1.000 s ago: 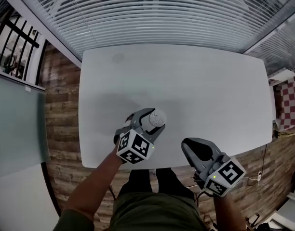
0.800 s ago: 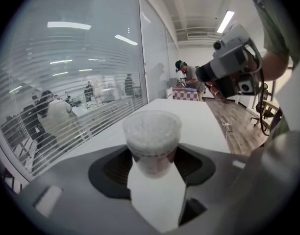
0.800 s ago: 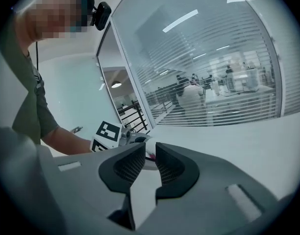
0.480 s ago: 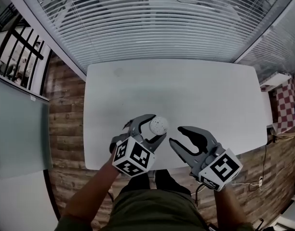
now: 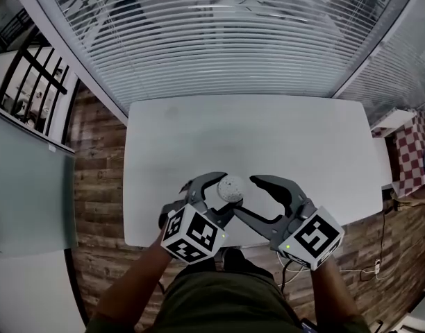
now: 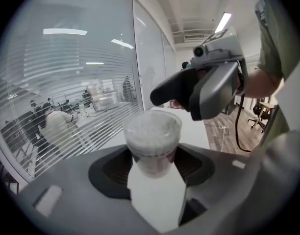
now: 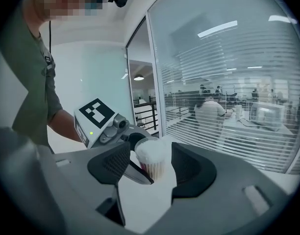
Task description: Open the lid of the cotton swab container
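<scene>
The cotton swab container (image 5: 230, 187) is a small clear round tub packed with white swabs, its lid on top. My left gripper (image 5: 219, 191) is shut on it and holds it upright above the white table (image 5: 268, 137). In the left gripper view the container (image 6: 152, 136) stands between the ribbed pads (image 6: 115, 168). My right gripper (image 5: 244, 195) is open, its jaws have just been opening, and its tips lie just right of the container without touching it. The right gripper view shows the container (image 7: 152, 158) ahead, framed by its own spread jaws, nothing pressed between them.
Beyond the table's far edge runs a window wall with white blinds (image 5: 226, 40). Wooden floor (image 5: 94, 165) lies to the left and a glass partition (image 5: 25, 179) stands beyond it. The table's near edge is right under both grippers.
Both grippers have risen, the left one carrying the container up off the table. The right gripper's jaws went from shut to wide open, and it rolled and moved left toward the container.
</scene>
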Demonstrator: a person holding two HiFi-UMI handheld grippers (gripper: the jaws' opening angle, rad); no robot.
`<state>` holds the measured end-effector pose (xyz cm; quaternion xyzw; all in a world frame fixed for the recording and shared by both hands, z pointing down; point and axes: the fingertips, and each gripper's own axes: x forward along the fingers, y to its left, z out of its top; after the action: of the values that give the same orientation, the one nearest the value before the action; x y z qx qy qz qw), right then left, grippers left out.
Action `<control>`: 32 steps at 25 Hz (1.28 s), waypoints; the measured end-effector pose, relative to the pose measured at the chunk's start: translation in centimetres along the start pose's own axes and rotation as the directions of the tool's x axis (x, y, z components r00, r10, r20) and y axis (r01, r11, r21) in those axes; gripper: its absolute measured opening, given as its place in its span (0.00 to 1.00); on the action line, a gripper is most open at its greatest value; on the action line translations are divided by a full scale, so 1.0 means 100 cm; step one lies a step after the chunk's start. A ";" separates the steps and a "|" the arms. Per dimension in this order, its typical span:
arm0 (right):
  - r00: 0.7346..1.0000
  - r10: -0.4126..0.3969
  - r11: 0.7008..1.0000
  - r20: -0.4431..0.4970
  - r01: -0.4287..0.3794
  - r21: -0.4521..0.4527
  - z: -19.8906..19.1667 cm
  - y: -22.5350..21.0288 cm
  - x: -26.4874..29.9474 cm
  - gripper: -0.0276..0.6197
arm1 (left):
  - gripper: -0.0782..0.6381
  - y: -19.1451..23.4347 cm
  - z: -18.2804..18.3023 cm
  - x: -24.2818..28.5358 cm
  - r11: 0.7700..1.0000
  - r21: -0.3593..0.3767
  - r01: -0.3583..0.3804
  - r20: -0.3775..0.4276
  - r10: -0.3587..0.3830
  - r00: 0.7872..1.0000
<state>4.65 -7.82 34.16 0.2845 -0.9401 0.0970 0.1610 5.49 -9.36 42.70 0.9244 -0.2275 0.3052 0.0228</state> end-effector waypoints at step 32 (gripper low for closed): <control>0.983 0.108 0.992 -0.148 -0.115 -0.042 -0.013 0.009 0.042 0.48 | 0.48 -0.012 0.000 0.002 0.999 0.020 0.034 -0.040 -0.033 0.999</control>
<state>1.12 -8.87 36.77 0.2193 -0.9425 0.1027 0.2303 6.18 -8.34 42.94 0.9222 -0.2082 0.3252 0.0227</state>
